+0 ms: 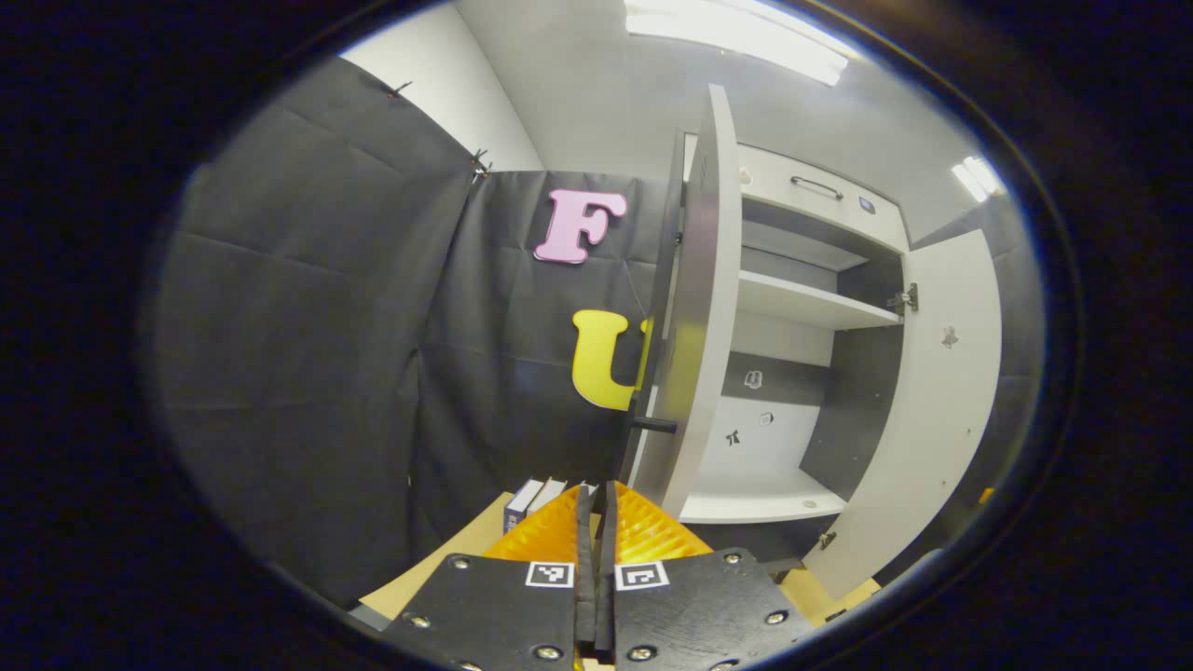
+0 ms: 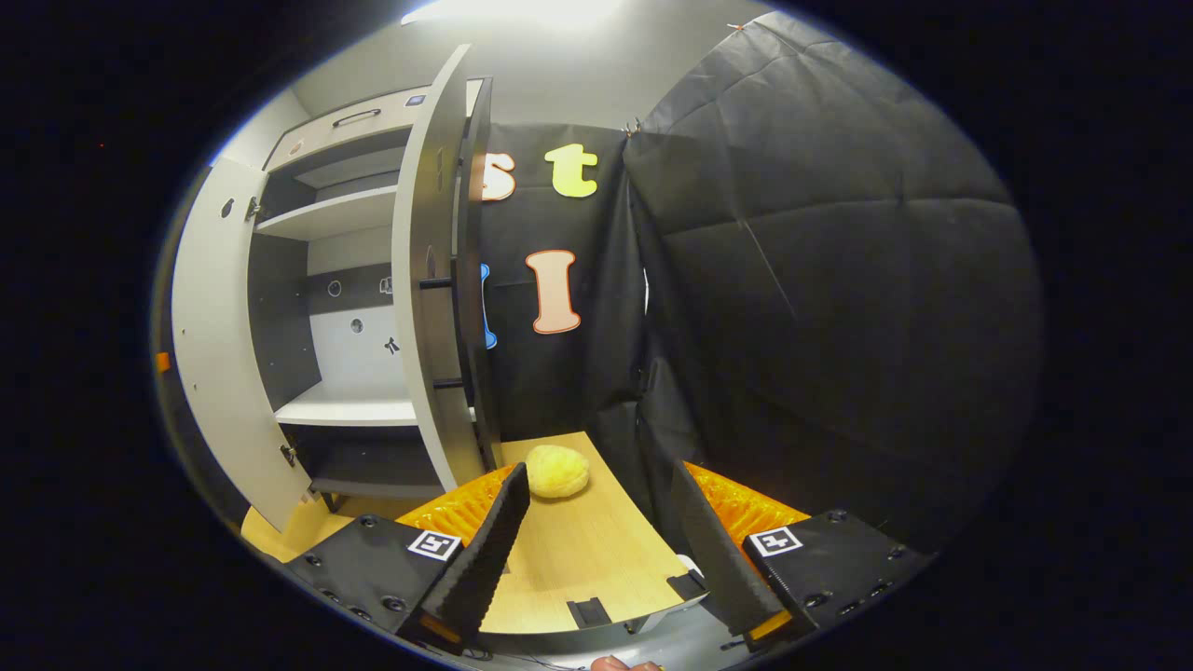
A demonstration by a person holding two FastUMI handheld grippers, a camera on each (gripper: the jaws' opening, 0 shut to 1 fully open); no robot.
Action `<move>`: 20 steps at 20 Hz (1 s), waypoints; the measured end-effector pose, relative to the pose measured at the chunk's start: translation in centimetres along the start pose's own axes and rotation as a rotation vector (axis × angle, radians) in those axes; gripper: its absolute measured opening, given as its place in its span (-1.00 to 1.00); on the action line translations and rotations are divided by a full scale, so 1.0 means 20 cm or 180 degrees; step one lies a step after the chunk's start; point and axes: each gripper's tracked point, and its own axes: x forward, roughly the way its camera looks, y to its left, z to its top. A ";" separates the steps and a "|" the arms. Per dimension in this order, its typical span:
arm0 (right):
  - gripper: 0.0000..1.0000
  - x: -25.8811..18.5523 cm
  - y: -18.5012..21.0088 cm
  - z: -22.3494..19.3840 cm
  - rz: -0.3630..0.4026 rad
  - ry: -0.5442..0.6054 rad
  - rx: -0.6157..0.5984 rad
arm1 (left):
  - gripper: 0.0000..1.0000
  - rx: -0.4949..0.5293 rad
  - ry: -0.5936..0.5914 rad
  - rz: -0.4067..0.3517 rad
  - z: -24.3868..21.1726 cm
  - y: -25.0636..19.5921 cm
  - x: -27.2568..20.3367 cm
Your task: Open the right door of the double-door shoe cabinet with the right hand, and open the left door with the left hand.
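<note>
While both doors of the shoe cabinet stand open, left hand-held gripper closed on nothing, right hand-held gripper spread wide above the desk, yellow sponge beyond.

Left gripper: jaws pressed together, no gap between the fingers, nothing held between them. It points forward and level, hanging free in the air, touching nothing.

Right gripper: jaws spread wide apart, the two fingers angled outward from each other, nothing between them. It is raised above the near edge of the surface, tilted slightly downward, clear of contact.

A fingertip of the person shows at the bottom edge of the right gripper view.
</note>
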 end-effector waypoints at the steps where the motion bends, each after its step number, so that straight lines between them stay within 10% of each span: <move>1: 0.93 0.02 0.02 0.02 0.0049 -0.0030 0.0003 | -0.97 0.0047 -0.0052 0.0030 0.03 -0.03 -0.06; 6: 0.93 0.08 0.15 0.19 0.0291 -0.0233 -0.0085 | -0.99 0.0334 -0.0194 0.0061 0.10 -0.15 -0.23; 9: 0.92 0.07 0.28 0.27 0.0525 -0.0344 -0.0095 | -0.17 0.0295 -0.0256 0.0098 0.11 -0.16 -0.29; 10: 0.92 0.06 0.32 0.29 0.0579 -0.0360 -0.0099 | -0.20 0.0265 -0.0255 0.0062 0.11 -0.19 -0.31; 13: 0.93 0.06 0.40 0.31 0.0666 -0.0336 -0.0118 | 0.83 0.0269 -0.0207 0.0005 0.06 -0.21 -0.37; 20: 0.94 0.05 0.53 0.43 0.0778 -0.0437 -0.0039 | 0.87 0.0243 -0.0259 -0.0060 0.11 -0.27 -0.37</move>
